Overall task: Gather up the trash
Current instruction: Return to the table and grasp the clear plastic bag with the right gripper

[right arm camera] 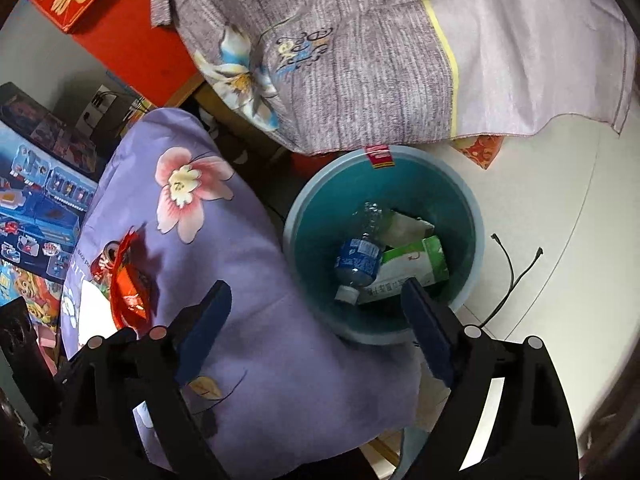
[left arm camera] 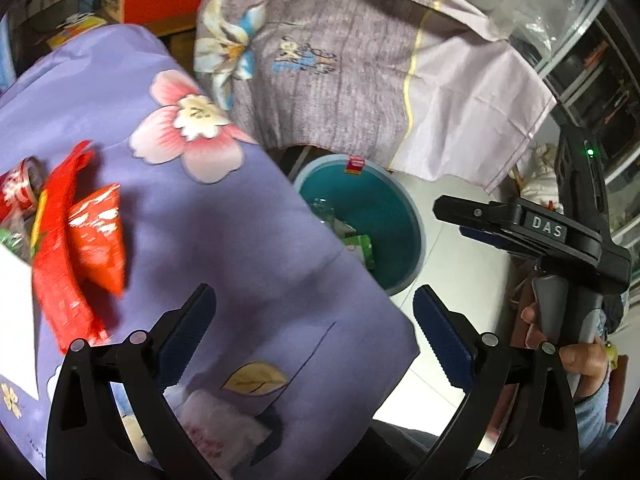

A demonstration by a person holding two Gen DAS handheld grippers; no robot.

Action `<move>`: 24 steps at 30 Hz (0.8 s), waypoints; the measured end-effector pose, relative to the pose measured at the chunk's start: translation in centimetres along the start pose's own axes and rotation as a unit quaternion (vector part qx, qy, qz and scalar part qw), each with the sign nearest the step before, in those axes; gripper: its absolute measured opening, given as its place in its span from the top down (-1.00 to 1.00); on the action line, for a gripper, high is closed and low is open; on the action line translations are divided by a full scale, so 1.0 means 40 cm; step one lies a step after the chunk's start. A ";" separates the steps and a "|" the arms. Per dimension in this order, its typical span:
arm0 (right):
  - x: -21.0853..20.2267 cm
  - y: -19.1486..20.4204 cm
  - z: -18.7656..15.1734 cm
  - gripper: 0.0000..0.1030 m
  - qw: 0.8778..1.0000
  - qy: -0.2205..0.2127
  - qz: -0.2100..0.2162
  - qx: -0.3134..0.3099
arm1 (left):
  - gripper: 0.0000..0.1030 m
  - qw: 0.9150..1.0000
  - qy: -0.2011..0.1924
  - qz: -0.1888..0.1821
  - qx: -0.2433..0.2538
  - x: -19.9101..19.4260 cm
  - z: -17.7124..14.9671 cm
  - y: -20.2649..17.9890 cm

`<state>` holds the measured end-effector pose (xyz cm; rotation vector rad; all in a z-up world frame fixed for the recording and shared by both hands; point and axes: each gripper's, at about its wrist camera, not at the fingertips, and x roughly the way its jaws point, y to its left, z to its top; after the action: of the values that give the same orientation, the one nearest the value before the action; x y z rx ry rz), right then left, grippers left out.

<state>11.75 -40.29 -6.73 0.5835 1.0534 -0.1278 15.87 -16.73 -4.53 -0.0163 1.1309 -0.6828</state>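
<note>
A teal trash bucket (right arm camera: 472,216) stands on the floor beside a table under a purple floral cloth (right arm camera: 256,280). Inside lie a clear water bottle (right arm camera: 358,258) and a green-and-white carton (right arm camera: 412,270). The bucket also shows in the left wrist view (left arm camera: 404,216). Red snack wrappers (left arm camera: 80,236) and a crumpled white wrapper (left arm camera: 218,426) lie on the cloth. My left gripper (left arm camera: 314,322) is open and empty over the cloth's right edge. My right gripper (right arm camera: 316,308) is open and empty above the bucket's near rim; it also shows in the left wrist view (left arm camera: 464,220).
A grey floral cloth (right arm camera: 360,48) drapes over furniture behind the bucket. A red box (right arm camera: 120,36) and toy boxes (right arm camera: 36,200) stand at the left. A black cable (right arm camera: 508,280) lies on the white floor right of the bucket. White paper (left arm camera: 16,312) lies at the table's left.
</note>
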 end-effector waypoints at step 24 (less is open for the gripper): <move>0.168 0.551 -0.141 -0.67 0.979 0.074 0.013 -0.192 | -0.92 0.970 -0.096 0.129 -0.183 -0.308 -0.244 0.573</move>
<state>18.88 -17.68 -5.80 0.2593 1.1766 0.1429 15.98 10.97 -6.65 -0.2419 1.0348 -0.2287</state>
